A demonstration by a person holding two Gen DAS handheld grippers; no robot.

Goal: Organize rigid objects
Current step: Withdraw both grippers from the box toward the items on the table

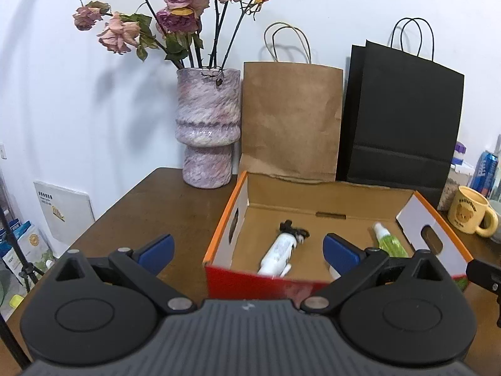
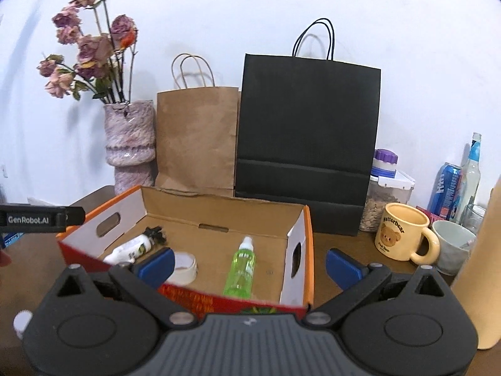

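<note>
With both grippers' fingers spread wide and empty, white bottle [image 2: 128, 248], tape roll [image 2: 185, 267] and green bottle [image 2: 241, 268] already boxed, yellow mug [image 2: 402, 232] seemingly left at worktop's right edge.

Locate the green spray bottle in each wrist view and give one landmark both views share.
Left wrist view: the green spray bottle lies at the box's right end, partly hidden behind the hand-held gripper's finger.
Right wrist view: the bottle lies right of centre on the box floor.
Shared landmark: the black paper bag behind the box.
</note>
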